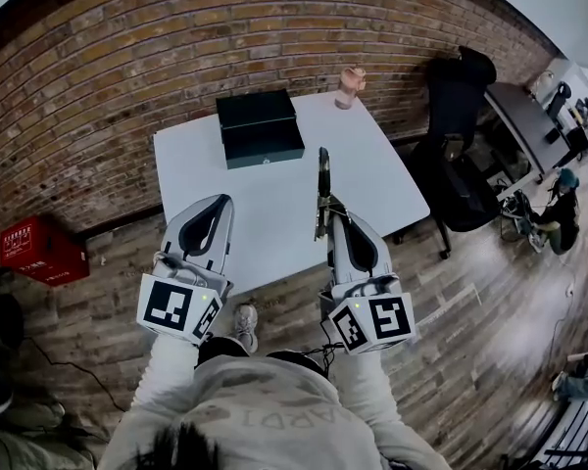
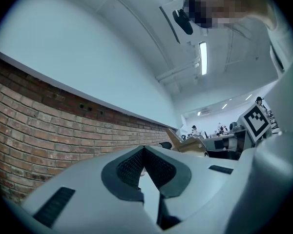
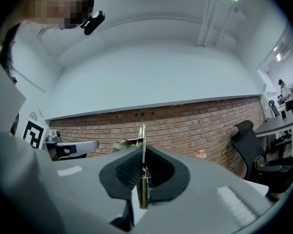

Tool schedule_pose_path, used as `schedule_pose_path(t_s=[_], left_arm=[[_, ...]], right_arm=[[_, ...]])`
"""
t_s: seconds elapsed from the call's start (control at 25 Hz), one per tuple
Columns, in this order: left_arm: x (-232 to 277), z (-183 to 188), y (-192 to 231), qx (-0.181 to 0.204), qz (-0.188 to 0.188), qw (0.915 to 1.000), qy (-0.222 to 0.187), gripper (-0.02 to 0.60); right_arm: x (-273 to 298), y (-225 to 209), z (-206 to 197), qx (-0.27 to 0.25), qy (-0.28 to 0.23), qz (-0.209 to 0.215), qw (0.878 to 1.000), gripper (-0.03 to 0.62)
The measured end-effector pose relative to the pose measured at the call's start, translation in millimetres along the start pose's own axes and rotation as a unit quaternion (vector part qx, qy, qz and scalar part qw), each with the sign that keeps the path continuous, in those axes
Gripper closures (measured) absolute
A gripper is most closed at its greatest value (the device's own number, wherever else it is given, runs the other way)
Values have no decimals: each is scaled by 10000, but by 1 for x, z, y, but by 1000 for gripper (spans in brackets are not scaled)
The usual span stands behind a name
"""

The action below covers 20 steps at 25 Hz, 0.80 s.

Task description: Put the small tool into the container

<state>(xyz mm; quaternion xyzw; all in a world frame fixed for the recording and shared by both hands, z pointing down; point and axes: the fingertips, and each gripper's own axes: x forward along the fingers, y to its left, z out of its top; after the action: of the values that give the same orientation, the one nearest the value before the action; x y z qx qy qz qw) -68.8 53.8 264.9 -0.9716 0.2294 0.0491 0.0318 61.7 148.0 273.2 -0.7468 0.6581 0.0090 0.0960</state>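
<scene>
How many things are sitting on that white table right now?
2: a dark box toward the table's far left, and a pink cup at its far edge. The thin tool is held in the right gripper, not lying there.
</scene>
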Motion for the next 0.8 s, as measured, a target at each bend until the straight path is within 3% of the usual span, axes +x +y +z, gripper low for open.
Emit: schedule_pose_path(t_s=[0.4,0.8], left_arm=[[60,-13,71,-47,-81,9999,71,575],[94,-35,127,-188,-166,9996,160,575]], right_arm=[[94,-8,-14,-152,104,63,9998,582],[168,-9,-42,-737,561,274,9953,583]])
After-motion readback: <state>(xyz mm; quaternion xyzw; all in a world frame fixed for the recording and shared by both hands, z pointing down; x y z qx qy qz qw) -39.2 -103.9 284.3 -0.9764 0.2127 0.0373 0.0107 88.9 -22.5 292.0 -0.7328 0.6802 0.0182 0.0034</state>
